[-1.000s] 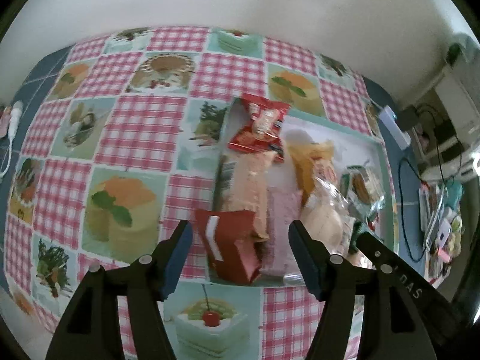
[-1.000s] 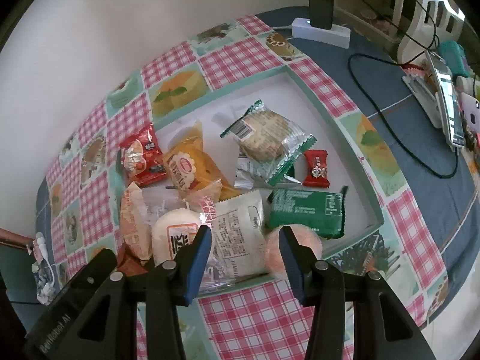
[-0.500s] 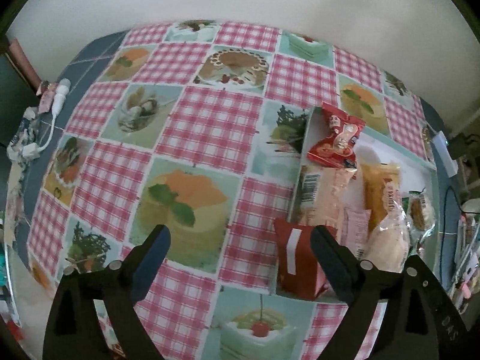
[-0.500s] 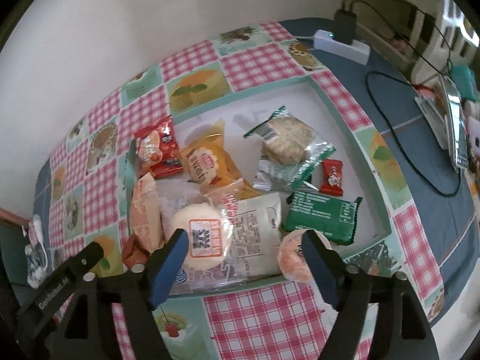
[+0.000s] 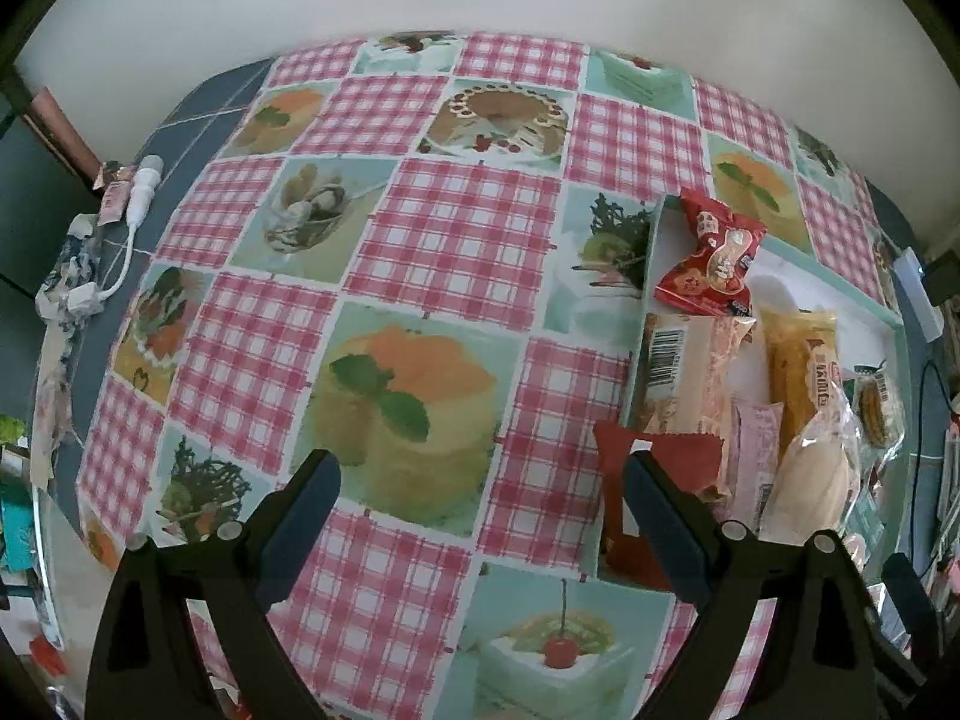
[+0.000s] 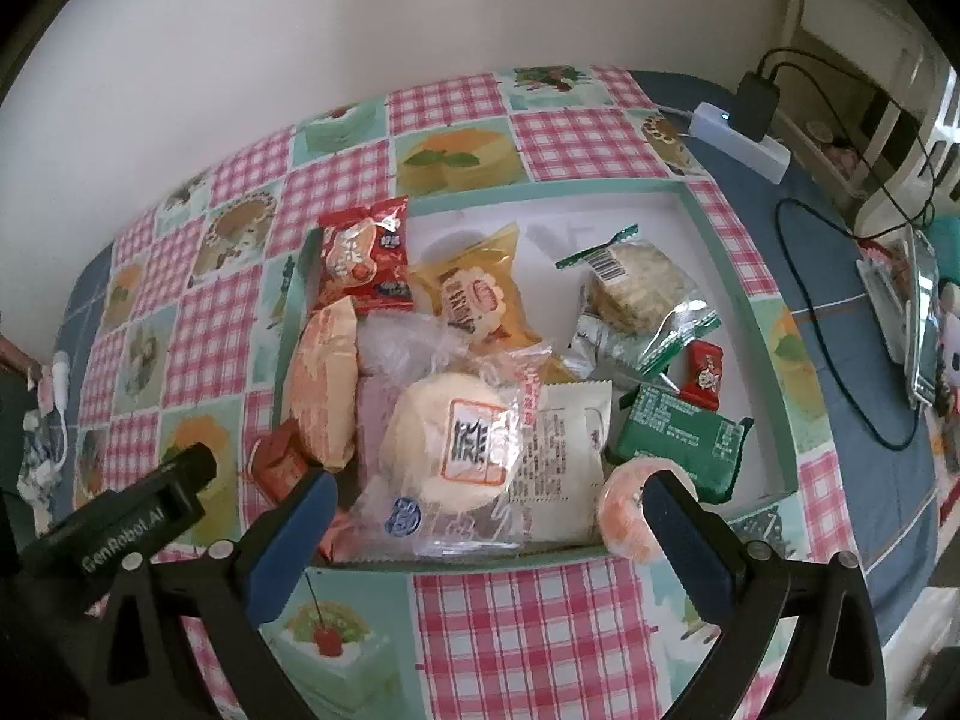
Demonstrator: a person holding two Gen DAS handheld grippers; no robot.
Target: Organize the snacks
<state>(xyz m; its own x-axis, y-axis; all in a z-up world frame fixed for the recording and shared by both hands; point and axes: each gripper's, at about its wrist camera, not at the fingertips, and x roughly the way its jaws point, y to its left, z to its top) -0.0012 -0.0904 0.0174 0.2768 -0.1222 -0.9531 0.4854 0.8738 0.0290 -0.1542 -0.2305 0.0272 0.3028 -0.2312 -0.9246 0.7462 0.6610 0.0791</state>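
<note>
Both grippers are seen poised over a tray of wrapped snacks on a chequered tablecloth. The right gripper is held above the tray's near edge, its jaws opening and nothing pressed between them; framed in the gap is the round pale bun in clear wrap, with an orange round snack just inside the right-hand finger and a white printed packet beside the bun. Farther back lie a green packet, a small red sweet, a biscuit pack, a yellow cake pack and a red packet at the far-left corner.

The left gripper is held with jaws wide apart and empty over bare cloth, beside the tray's left side; a dark red packet is partly hidden behind its right-hand finger, and whether it is touched cannot be told.

The step in hand is judged to be a fresh pick from the crowded near end. It is best done by one snack being singled out, the jaws being lowered squarely around its body rather than its loose wrap, and the overlapping neighbours being left undisturbed. Soft buns are likely to be crushed by a hard squeeze, so a gentle close is advised.
</note>
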